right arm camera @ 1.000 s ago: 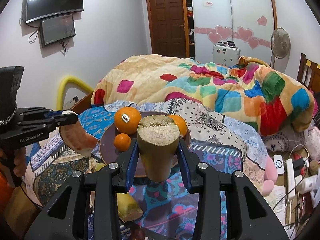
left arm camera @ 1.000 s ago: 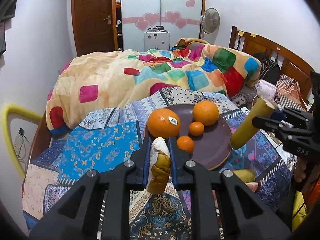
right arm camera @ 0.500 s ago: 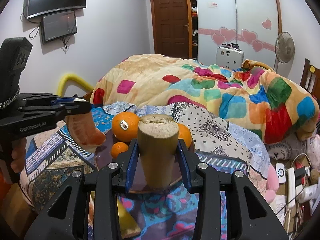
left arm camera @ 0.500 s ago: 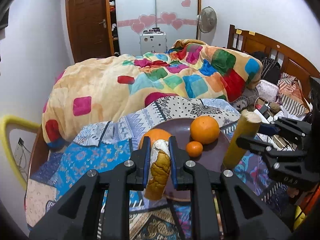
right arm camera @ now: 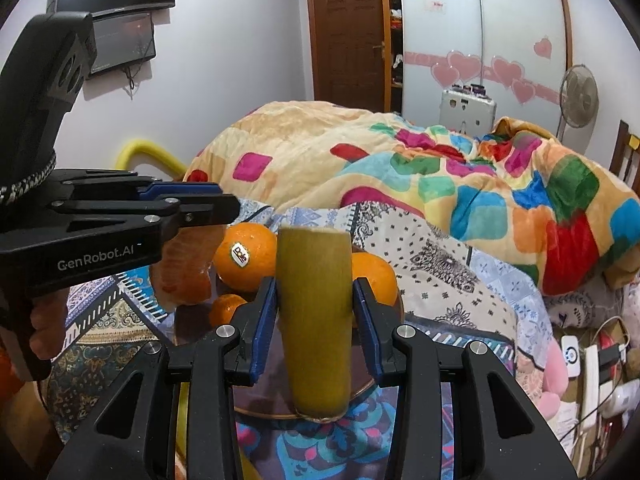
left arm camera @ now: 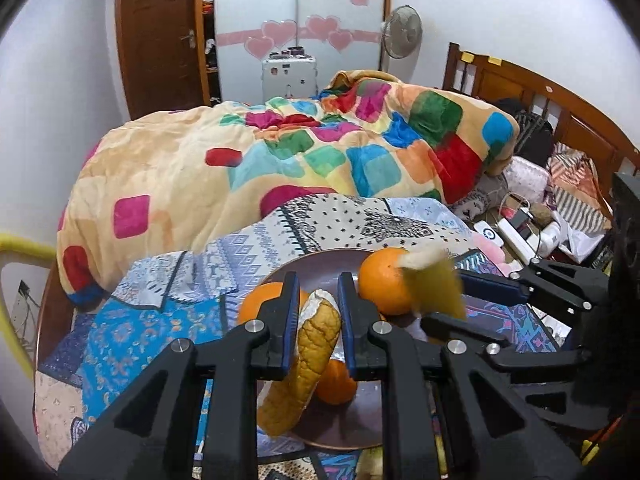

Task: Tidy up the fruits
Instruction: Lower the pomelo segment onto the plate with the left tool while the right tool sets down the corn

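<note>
My left gripper (left arm camera: pixel 318 308) is shut on a curved orange-yellow peel slice (left arm camera: pixel 308 364) and holds it over the near edge of a dark brown plate (left arm camera: pixel 320 264). My right gripper (right arm camera: pixel 316 304) is shut on a yellow-green cut stalk piece (right arm camera: pixel 314 320), upright above the plate's (right arm camera: pixel 264 404) near rim. Two large oranges (left arm camera: pixel 382 286) (right arm camera: pixel 244 256) and small tangerines (left arm camera: pixel 336 384) (right arm camera: pixel 224 310) lie on the plate. Each gripper shows in the other's view, the left one (right arm camera: pixel 192 208) with its slice (right arm camera: pixel 186 268), the right one (left arm camera: pixel 460 300) with its blurred stalk (left arm camera: pixel 434 284).
The plate sits on a patterned cloth (left arm camera: pixel 132 332) over a table beside a bed with a colourful quilt (left arm camera: pixel 304 152). Cables, a power strip and small items (left arm camera: pixel 516 236) lie at the right. A yellow fruit (right arm camera: pixel 182 412) lies under the right gripper.
Both grippers have moved forward over the plate and closer together. The right gripper's stalk has swung in front of the far orange. Both held pieces stay gripped.
</note>
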Tool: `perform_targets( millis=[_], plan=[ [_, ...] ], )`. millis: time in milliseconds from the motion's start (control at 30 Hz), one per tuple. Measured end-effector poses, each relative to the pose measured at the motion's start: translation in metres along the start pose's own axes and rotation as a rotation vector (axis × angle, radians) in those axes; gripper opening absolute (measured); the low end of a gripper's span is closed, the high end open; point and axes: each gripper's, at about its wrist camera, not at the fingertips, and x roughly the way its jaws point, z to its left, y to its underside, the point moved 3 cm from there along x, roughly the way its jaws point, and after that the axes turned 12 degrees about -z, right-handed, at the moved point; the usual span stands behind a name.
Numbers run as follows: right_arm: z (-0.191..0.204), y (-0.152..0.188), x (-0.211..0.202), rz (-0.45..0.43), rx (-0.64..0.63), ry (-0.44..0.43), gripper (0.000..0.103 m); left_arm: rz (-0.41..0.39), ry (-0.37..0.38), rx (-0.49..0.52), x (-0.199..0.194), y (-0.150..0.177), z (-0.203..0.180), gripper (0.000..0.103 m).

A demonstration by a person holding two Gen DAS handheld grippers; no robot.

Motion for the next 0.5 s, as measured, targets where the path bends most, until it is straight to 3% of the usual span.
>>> perform_targets(
  millis=[100, 167, 233, 500],
  plan=[
    [-0.005, 0.005, 0.003, 0.020, -0.002, 0.022, 0.035, 0.010, 0.003, 0.031, 0.005, 0.001, -0.007, 0.022],
    [-0.010, 0.008, 0.005, 0.038, 0.012, 0.019, 0.035, 0.038, 0.011, 0.025, 0.012, 0.004, -0.009, 0.032],
    [-0.013, 0.010, 0.006, 0.049, 0.027, 0.013, 0.035, 0.059, 0.033, 0.006, 0.017, 0.008, -0.009, 0.035],
    [-0.010, 0.008, -0.006, 0.036, 0.007, 0.018, 0.035, 0.092, 0.044, -0.007, 0.017, 0.014, -0.016, 0.054]
  ],
)
